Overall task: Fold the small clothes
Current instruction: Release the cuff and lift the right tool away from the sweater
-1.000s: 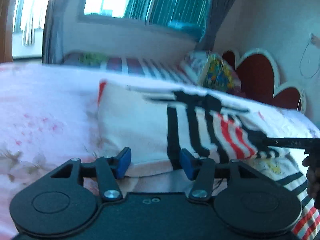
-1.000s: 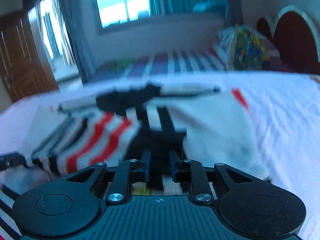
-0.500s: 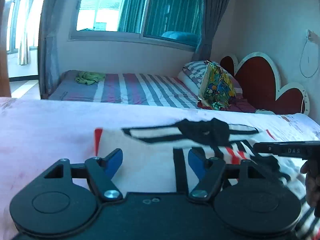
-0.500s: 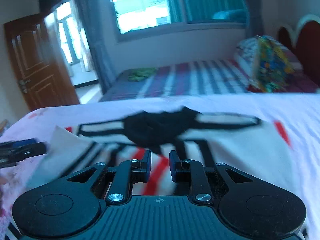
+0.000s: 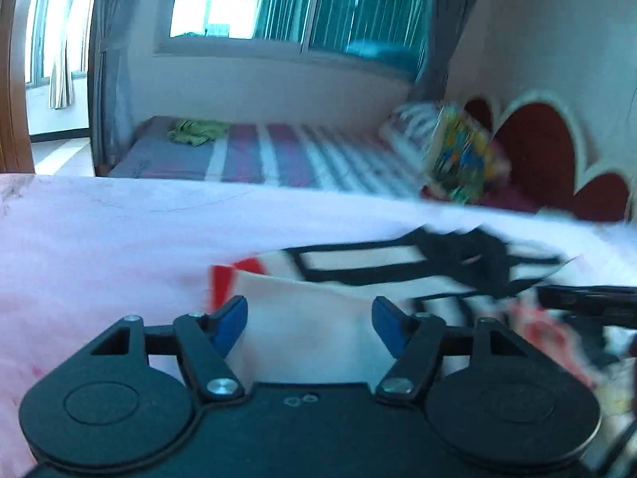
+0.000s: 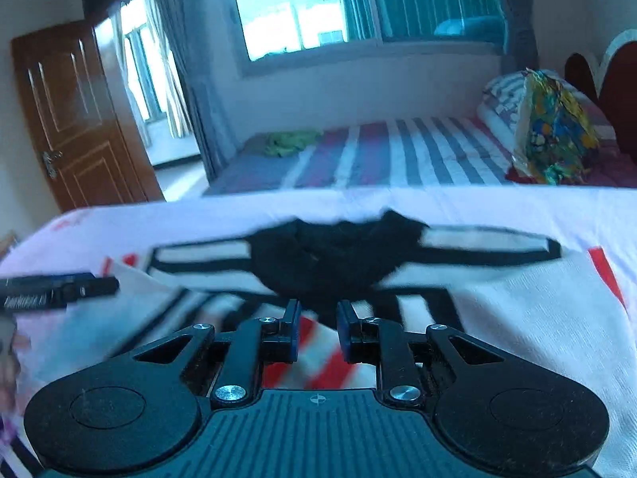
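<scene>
A small white shirt (image 5: 318, 330) with black and red stripes and a black collar (image 6: 330, 255) lies on the pink floral bed sheet (image 5: 99, 247). My left gripper (image 5: 309, 324) is open, its blue pads either side of the shirt's white part, close above it. My right gripper (image 6: 317, 328) has its jaws a little apart over the red-striped part (image 6: 318, 370), below the collar; nothing is held between them. The other gripper shows as a dark bar at the right edge of the left wrist view (image 5: 589, 298) and at the left edge of the right wrist view (image 6: 55, 290).
Beyond the sheet is a second bed with a striped cover (image 6: 398, 151), a green cloth (image 6: 290, 141) and a colourful bag (image 6: 553, 135). A red heart-shaped headboard (image 5: 557, 159) is at the right, a wooden door (image 6: 75, 119) at the left, windows behind.
The shirt was lifted and has come down flat on the sheet. My left gripper has opened wider. My right gripper's jaws have parted slightly and both have drawn back towards the shirt's near edge.
</scene>
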Motion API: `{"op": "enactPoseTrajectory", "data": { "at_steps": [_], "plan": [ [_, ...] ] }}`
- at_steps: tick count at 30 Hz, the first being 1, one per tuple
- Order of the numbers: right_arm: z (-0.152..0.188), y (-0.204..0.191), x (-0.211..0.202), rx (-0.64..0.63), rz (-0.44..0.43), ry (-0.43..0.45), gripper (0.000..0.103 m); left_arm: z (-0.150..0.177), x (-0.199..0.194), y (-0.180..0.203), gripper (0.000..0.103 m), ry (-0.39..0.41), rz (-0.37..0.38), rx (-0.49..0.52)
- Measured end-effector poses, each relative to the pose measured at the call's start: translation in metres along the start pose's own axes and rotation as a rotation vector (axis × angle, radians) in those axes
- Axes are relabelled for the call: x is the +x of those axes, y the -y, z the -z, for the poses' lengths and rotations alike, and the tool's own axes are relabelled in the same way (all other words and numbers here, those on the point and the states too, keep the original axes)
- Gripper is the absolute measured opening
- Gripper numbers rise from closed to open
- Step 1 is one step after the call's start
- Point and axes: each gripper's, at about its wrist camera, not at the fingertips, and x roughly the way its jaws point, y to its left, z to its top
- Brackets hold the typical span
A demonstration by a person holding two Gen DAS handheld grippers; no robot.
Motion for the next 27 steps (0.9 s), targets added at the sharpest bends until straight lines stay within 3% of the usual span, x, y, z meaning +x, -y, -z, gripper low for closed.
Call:
{"op": "enactPoseTrajectory", "data": {
  "at_steps": [2,4,6,8,10,13,16,18,19,22,23,24,27],
  "plan": [
    [-0.005,-0.015,0.0,-0.019,-0.043,-0.001,0.02,0.003,-0.005,0.026,0.082,0.022,0.022,0.03],
    [-0.006,-0.031,0.007,-0.045,-0.062,-0.031,0.02,0.009,0.007,0.045,0.082,-0.012,0.028,0.053],
    [0.0,-0.037,0.022,-0.055,-0.052,-0.089,0.02,0.02,0.028,0.05,0.083,-0.095,0.017,0.063],
    [0.006,-0.03,0.025,-0.057,-0.021,-0.097,0.02,0.023,0.028,0.05,0.082,-0.086,0.017,0.099],
    [0.002,-0.025,0.018,-0.034,0.0,-0.092,0.02,0.013,0.015,0.044,0.075,-0.078,0.015,0.092],
    [-0.005,-0.026,0.013,-0.045,-0.011,-0.024,0.02,-0.004,0.016,0.023,0.082,-0.022,-0.022,0.058],
    [-0.011,-0.029,0.035,-0.022,0.017,-0.067,0.02,-0.016,0.044,0.003,0.082,-0.066,-0.052,0.015],
    [-0.008,-0.035,0.053,-0.065,0.02,-0.109,0.02,-0.012,0.061,-0.005,0.083,-0.12,-0.055,0.014],
    [-0.005,-0.038,0.059,-0.095,0.038,-0.107,0.02,-0.012,0.061,-0.006,0.083,-0.11,-0.049,0.024],
    [-0.009,-0.036,0.051,-0.091,0.049,-0.093,0.02,-0.019,0.045,0.0,0.074,-0.102,-0.08,0.058],
    [-0.01,-0.034,0.039,-0.077,0.033,-0.057,0.02,-0.02,0.032,0.008,0.079,-0.059,-0.088,0.103],
    [-0.01,-0.033,0.029,-0.07,0.014,-0.027,0.02,-0.016,0.02,0.014,0.085,-0.021,-0.072,0.115],
    [0.001,-0.028,0.006,-0.087,0.032,-0.015,0.02,0.0,-0.004,0.043,0.084,-0.022,0.038,0.107]
  ]
}}
